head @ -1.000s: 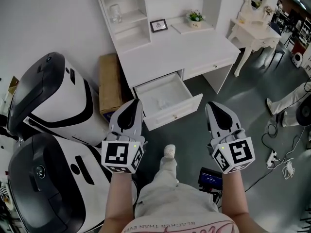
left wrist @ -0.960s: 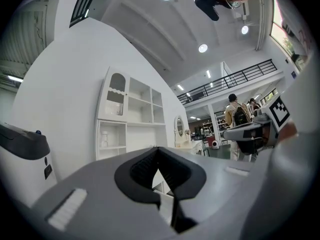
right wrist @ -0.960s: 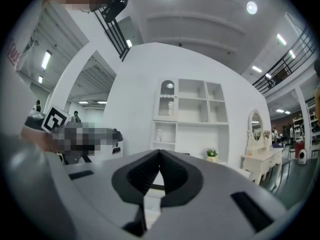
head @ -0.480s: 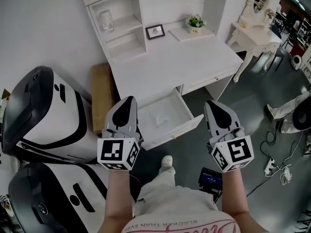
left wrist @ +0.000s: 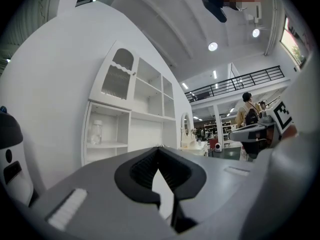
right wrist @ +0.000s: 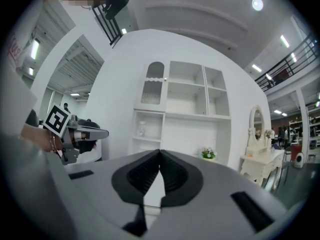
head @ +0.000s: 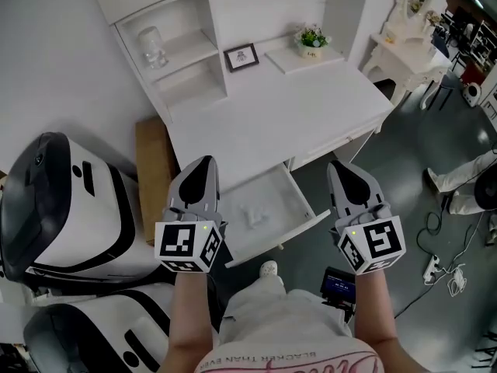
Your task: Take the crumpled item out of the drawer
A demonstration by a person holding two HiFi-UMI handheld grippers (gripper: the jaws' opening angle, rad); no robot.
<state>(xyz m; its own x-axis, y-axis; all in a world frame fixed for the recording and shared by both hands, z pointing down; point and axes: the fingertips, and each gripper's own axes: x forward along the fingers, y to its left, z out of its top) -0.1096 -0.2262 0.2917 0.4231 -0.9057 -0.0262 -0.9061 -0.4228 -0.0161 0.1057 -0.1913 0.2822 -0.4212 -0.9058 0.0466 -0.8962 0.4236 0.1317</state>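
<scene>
In the open drawer [head: 273, 199] under the desk [head: 272, 123], the crumpled item [head: 253, 214] lies near the middle of the drawer floor, pale and small, with nothing touching it. The drawer stands pulled out, so access looks settled. The pick itself is not yet begun.

The left gripper [head: 200, 169] hangs over the drawer's left edge in the head view. The right gripper [head: 343, 173] is apart from the drawer on its right, over the dark floor. Both point level toward the desk rather than down at the item. Each gripper view shows its own jaws drawn together at the tips with nothing between them, and the shelves beyond, not the drawer.

By my reading almost all the work is left. One claw must open, tip down into the drawer, close on the item and lift it clear of the drawer's walls. The left gripper seems the better placed, being the nearer.
</scene>
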